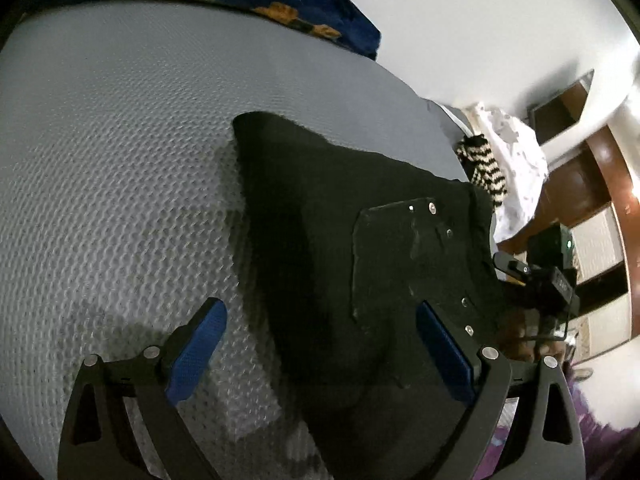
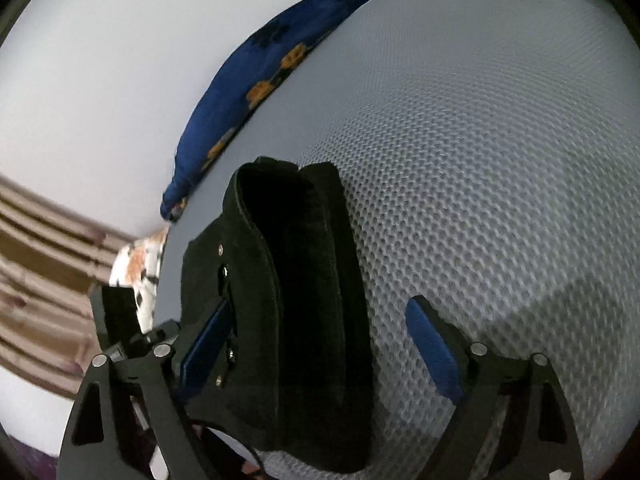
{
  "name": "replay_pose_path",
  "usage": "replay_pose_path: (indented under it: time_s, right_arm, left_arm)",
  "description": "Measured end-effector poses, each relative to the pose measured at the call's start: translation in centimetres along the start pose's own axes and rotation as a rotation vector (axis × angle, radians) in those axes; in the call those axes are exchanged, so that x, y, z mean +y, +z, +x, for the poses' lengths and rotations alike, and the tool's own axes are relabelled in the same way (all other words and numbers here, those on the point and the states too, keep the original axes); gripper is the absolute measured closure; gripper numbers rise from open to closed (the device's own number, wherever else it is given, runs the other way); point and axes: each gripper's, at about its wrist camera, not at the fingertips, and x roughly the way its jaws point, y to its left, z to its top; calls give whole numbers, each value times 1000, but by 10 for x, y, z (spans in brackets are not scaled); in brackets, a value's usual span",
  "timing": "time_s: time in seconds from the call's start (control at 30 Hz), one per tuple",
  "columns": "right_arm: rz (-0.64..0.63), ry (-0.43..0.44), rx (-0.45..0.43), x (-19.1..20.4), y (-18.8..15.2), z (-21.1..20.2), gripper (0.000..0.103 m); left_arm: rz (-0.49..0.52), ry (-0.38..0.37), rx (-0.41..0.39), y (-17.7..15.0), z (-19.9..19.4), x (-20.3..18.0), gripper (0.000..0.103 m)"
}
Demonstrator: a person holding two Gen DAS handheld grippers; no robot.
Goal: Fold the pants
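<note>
The black pants lie folded in a compact stack on the grey mesh mattress, with a back pocket and metal rivets facing up. My left gripper is open above the stack's near part, its blue pads wide apart and empty. In the right wrist view the folded pants show as stacked layers seen from their edge. My right gripper is open, its jaws either side of the stack's near end; the left pad is next to the pants' riveted edge.
A blue pillow with orange print lies at the far mattress edge by a white wall; it also shows in the right wrist view. Striped and white clothes hang off the mattress's right side. Wooden furniture stands beyond.
</note>
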Motion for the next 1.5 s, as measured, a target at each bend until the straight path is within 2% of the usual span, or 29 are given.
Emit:
replay_pose_path:
  time_s: [0.03, 0.07, 0.13, 0.23, 0.3, 0.37, 0.4, 0.47, 0.5, 0.53, 0.6, 0.67, 0.8, 0.83, 0.87, 0.93, 0.97, 1.07, 1.1, 1.13, 1.23, 1.3, 1.37, 1.4, 1.43, 1.5]
  right_arm:
    - [-17, -2, 13, 2, 3, 3, 21]
    - [-36, -10, 24, 3, 4, 6, 33]
    - [-45, 16, 78, 3, 7, 17, 48]
    - [-67, 32, 99, 6, 9, 24, 48]
    - [-65, 36, 129, 6, 11, 29, 54]
    - [-39, 63, 175, 4, 12, 35, 70]
    - [-6, 90, 185, 1, 11, 37, 71]
    - [14, 106, 180, 1, 9, 37, 75]
    - [27, 111, 171, 2, 7, 35, 76]
    - [38, 122, 162, 3, 6, 33, 78]
    - [55, 152, 140, 2, -2, 27, 78]
    - [58, 160, 135, 4, -11, 26, 79]
    - [52, 137, 139, 1, -14, 29, 77]
    - [38, 112, 142, 1, -12, 29, 70]
    - [16, 80, 142, 2, -11, 30, 67]
    - [-6, 93, 154, 2, -8, 28, 60]
    - [-20, 105, 164, 2, -6, 28, 56]
    - [-44, 146, 209, -1, -3, 29, 51]
    - [-38, 153, 229, -2, 0, 30, 51]
    - [-17, 158, 250, -4, 4, 31, 51]
    - [30, 160, 274, -7, 7, 34, 51]
    - [-16, 133, 260, -1, 3, 33, 51]
    - [-83, 63, 238, 8, -1, 33, 67]
    - [-99, 51, 223, 10, -3, 33, 69]
    - [-98, 56, 212, 10, -5, 33, 75]
    - [-105, 44, 184, 15, -6, 33, 78]
  left_arm:
    - [16, -32, 25, 3, 4, -3, 8]
    - [16, -60, 37, 4, 7, -4, 8]
    - [28, -79, 46, 8, 13, -8, 8]
    - [72, -78, 60, 10, 16, -14, 8]
    - [73, -80, 40, 10, 17, -14, 8]
    - [89, -85, 8, 7, 18, -16, 9]
    - [96, -85, 1, 6, 20, -17, 10]
    - [82, -95, -29, 5, 17, -14, 24]
    - [69, -97, -40, 5, 15, -9, 31]
    - [51, -79, -52, 5, 12, -2, 51]
    - [15, -107, -52, 5, 9, 10, 56]
    - [9, -117, -45, 5, 7, 16, 56]
    - [69, -70, -7, 12, 11, 7, 53]
    - [68, -71, -1, 14, 13, 7, 47]
    - [60, -89, 7, 15, 16, 9, 41]
    - [45, -126, 2, 19, 20, 10, 36]
    - [51, -121, 0, 20, 20, 9, 36]
    - [124, -98, 17, 22, 26, -5, 25]
    - [150, -77, 23, 21, 27, -10, 25]
    - [192, -40, 30, 18, 28, -16, 23]
    - [263, -6, 47, 15, 32, -26, 14]
    - [263, 2, 32, 12, 32, -27, 14]
    - [259, 11, 15, 10, 32, -26, 15]
    - [257, 22, 6, 9, 31, -26, 17]
    - [257, 40, -6, 7, 31, -27, 22]
    - [227, 37, -32, 7, 25, -23, 38]
